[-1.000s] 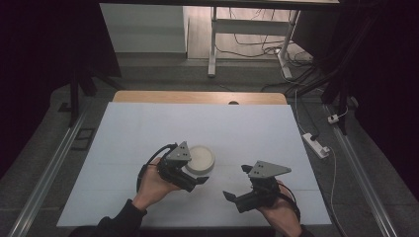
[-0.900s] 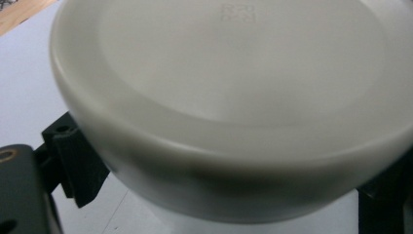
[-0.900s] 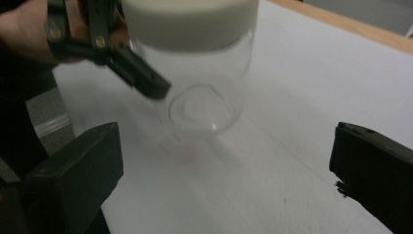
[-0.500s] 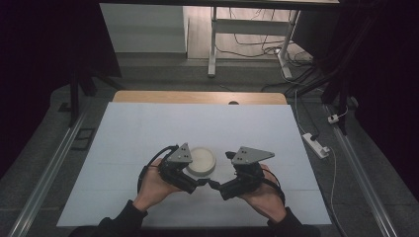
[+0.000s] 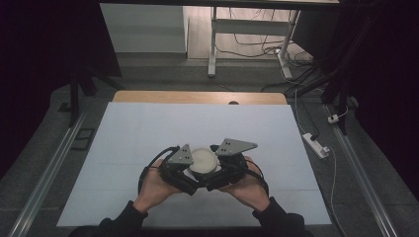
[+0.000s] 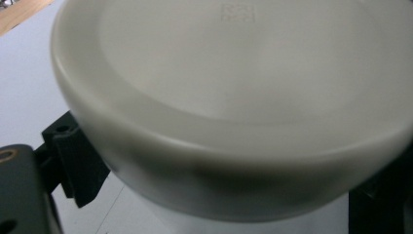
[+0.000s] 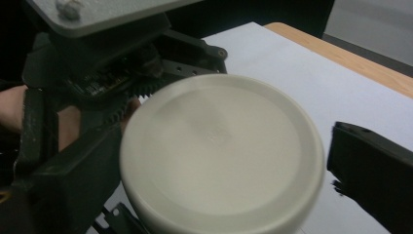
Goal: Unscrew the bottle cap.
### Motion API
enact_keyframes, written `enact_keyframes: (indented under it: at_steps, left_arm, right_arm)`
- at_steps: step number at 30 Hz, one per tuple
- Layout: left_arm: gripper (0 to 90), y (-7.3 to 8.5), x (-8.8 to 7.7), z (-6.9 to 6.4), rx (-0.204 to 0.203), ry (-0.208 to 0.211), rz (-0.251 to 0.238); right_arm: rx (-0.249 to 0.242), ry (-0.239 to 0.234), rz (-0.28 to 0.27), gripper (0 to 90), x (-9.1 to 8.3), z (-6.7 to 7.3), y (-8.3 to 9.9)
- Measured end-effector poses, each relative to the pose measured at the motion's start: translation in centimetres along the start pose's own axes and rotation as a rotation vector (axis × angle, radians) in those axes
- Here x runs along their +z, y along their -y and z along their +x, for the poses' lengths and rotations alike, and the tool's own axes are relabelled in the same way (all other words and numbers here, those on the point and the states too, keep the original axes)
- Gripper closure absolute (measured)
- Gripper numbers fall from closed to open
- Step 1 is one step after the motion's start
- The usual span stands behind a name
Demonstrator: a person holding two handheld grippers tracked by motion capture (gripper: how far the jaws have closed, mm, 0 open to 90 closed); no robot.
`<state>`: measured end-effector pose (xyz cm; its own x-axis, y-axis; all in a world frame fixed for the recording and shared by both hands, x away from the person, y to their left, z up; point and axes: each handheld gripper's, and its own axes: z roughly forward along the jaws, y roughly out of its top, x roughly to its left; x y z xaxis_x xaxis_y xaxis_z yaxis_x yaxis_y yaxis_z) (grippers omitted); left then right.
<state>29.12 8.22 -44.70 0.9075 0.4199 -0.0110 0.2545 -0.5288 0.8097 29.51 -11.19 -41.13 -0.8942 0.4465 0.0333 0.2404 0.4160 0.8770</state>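
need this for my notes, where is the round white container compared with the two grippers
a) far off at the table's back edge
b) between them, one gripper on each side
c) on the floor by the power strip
b: in the high view the round white container sits between the left gripper and the right gripper, which flank it on the table.

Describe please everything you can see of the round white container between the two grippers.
The container is round, cream-white and looks like matte plastic. A smooth lid with a rounded rim and a small embossed mark covers it. It stands upright on the white table. The left gripper has a jaw on each side of it; the right gripper is close beside it.
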Motion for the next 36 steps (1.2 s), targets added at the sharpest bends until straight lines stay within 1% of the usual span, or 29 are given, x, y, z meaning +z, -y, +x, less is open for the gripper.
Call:
enact_keyframes:
  at_steps: [3, 8, 11, 13, 17, 23, 25, 27, 29, 31, 33, 36]
  left_arm:
    - [7.2, 0.1, 0.0, 0.1, -0.007, 0.005, -0.004]
    - [7.2, 0.0, 0.0, 0.1, -0.002, 0.009, 0.005]
    - [7.2, 0.0, -0.1, 0.2, 0.004, 0.024, 0.007]
    - [7.2, 0.0, -0.2, 0.2, 0.007, 0.042, 0.004]
    - [7.2, -0.1, -0.5, 0.4, 0.027, 0.072, 0.003]
    - [7.2, 0.1, -0.9, 0.6, 0.077, 0.147, 0.005]
    - [7.2, 0.2, -0.9, 0.7, 0.092, 0.18, 0.002]
    - [7.2, 0.3, -1.0, 0.8, 0.113, 0.21, 0.001]
    - [7.2, 0.4, -1.1, 0.8, 0.124, 0.23, -0.005]
    - [7.2, 0.5, -1.2, 0.9, 0.123, 0.247, -0.01]
    - [7.2, 0.6, -1.2, 1.1, 0.115, 0.244, -0.019]
    - [7.2, 0.6, -1.3, 1.1, 0.102, 0.22, -0.027]
  right_arm:
    - [0.006, -0.023, 0.0, 6.2, 0.4, -0.1, -0.1]
    - [-0.014, -0.033, 0.006, 6.9, 0.9, -0.1, -0.1]
    - [-0.017, -0.043, 0.018, 7.3, 0.9, -0.2, -0.2]
    - [-0.024, -0.062, 0.019, 7.4, 0.8, -0.3, -0.3]
    - [-0.043, -0.112, 0.023, 7.5, 0.6, -0.5, -0.6]
    - [-0.086, -0.214, 0.032, 7.5, 0.6, -0.9, -0.7]
    - [-0.098, -0.263, 0.041, 7.5, 0.7, -1.2, -0.8]
    - [-0.124, -0.32, 0.051, 7.4, 0.7, -1.4, -0.9]
    - [-0.162, -0.376, 0.055, 7.4, 0.8, -1.7, -1.1]
    - [-0.195, -0.423, 0.048, 7.3, 1.0, -1.9, -1.2]
    - [-0.211, -0.44, 0.047, 7.0, 1.2, -2.0, -1.3]
    - [-0.223, -0.415, 0.009, 5.6, 1.2, -1.9, -1.2]
